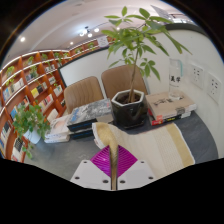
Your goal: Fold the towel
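A long bookshelf (35, 82) filled with colourful books curves along the far wall of a bright room with ceiling lights. In front of it sits a pale grey desk (195, 135), and behind the desk are two brown chairs (100, 88) side by side. On the desk, beyond the fingers, a tall leafy plant (138, 40) grows from a dark angular pot (129, 108). To one side of the pot lies a stack of books and magazines (78, 118), and to the other side a second stack of books (167, 106) rests near a wall fitted with white sockets. A smaller green plant (30, 120) stands at the desk's end nearest the bookshelf. A cream-coloured towel (125, 145) lies spread on the desk just in front of the pot, reaching down to the fingers. The hand-held gripper (115, 172) sits at the near edge of the desk with its white finger bodies at either side and its magenta pads (106, 161) drawn close together. A narrow fold of the towel rises straight up from between the pads, so the hand-held gripper is clenched on the towel, pinching a ridge of cloth while the rest of the fabric rests on the desk around it. The pinched fold stands upright, thin and beige, between the two fingers.
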Available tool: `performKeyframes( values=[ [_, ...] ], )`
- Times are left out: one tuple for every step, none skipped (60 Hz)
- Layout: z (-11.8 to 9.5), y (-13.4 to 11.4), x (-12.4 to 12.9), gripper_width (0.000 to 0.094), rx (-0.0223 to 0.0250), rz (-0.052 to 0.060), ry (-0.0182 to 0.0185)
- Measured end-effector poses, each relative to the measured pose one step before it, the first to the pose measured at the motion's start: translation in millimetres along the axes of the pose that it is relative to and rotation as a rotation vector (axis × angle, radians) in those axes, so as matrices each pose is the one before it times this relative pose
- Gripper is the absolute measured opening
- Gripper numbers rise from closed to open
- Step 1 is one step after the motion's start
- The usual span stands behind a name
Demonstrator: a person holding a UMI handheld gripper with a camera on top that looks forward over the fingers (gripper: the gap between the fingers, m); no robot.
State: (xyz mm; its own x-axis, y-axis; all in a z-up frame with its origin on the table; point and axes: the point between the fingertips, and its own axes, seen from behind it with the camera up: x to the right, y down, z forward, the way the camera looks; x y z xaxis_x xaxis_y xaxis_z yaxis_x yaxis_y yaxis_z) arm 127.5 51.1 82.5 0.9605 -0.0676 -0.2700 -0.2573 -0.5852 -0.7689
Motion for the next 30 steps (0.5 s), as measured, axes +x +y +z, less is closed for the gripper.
performKeyframes(
  values=[
    [-3.92,-5.12,7.45,0.0051,0.0025,0.0132,0.00419],
    [-3.16,-4.51,8.5,0.0051,-0.00014,0.0114,0.00643],
    [-2.92,-4.32,8.47,0.0051,-0.00268,0.0111,0.00882],
    [-2.5,-3.85,10.51,0.0051,-0.00344,0.0091,0.01203],
    [-1.57,-2.94,11.07,0.0052,-0.00367,0.0097,0.01345],
    [-1.09,-2.66,11.53,0.0051,-0.00294,0.0081,0.01426],
    [-0.59,-2.64,11.33,0.0051,-0.00072,0.0075,0.0134],
    [-0.3,-3.01,11.19,0.0051,0.00136,0.0068,0.01211],
    [0.4,-2.43,11.92,0.0051,0.00474,0.0073,0.0128],
    [1.94,-3.83,12.5,0.0051,0.00541,0.0037,0.0147],
    [1.35,-2.48,12.45,0.0051,0.00543,0.0023,0.01752],
    [2.16,-1.72,12.27,0.0051,0.00269,-0.0002,0.01843],
    [2.6,-0.6,12.15,0.0052,0.00018,-0.0028,0.01844],
    [3.06,0.29,11.62,0.0062,-0.00144,-0.0062,0.01842],
    [3.37,1.23,10.99,0.01,-0.00526,-0.0094,0.01746],
    [3.64,1.88,10.33,0.0139,-0.00742,-0.011,0.01677],
    [3.65,1.69,9.75,0.0177,-0.00669,-0.0088,0.01589],
    [2.83,1.32,10.1,0.0225,-0.00534,-0.0055,0.01759],
    [3.7,1.94,9.06,0.0327,-0.00419,-0.0081,0.01451],
    [3.52,1.86,8.08,0.0323,-0.00422,-0.0097,0.01384],
    [3.26,1.72,7.99,0.0368,-0.00519,-0.0099,0.01335],
    [2.69,0.81,8.31,0.0402,-0.0032,-0.0077,0.01567],
    [2.25,0.05,7.78,0.0439,-0.00036,-0.0074,0.01611],
    [1.45,-0.57,6.2,0.0471,0.00286,-0.0084,0.01212],
    [0.72,-1.09,4.54,0.0504,0.00549,-0.0086,0.00693],
    [-0.18,-1.74,3.63,0.0533,0.00699,-0.0057,0.00332],
    [-1.22,-2.01,2.79,0.0559,0.00654,-0.0021,0.00098],
    [-3.14,-1.41,1.47,0.0581,0.00362,-0.0001,0.00102],
    [-3.28,-1.87,2.44,0.0603,0.00402,-0.0009,-0.00014],
    [-3.7,-2.64,1.46,0.062,0.00437,0.0031,-0.00062]
  ],
)
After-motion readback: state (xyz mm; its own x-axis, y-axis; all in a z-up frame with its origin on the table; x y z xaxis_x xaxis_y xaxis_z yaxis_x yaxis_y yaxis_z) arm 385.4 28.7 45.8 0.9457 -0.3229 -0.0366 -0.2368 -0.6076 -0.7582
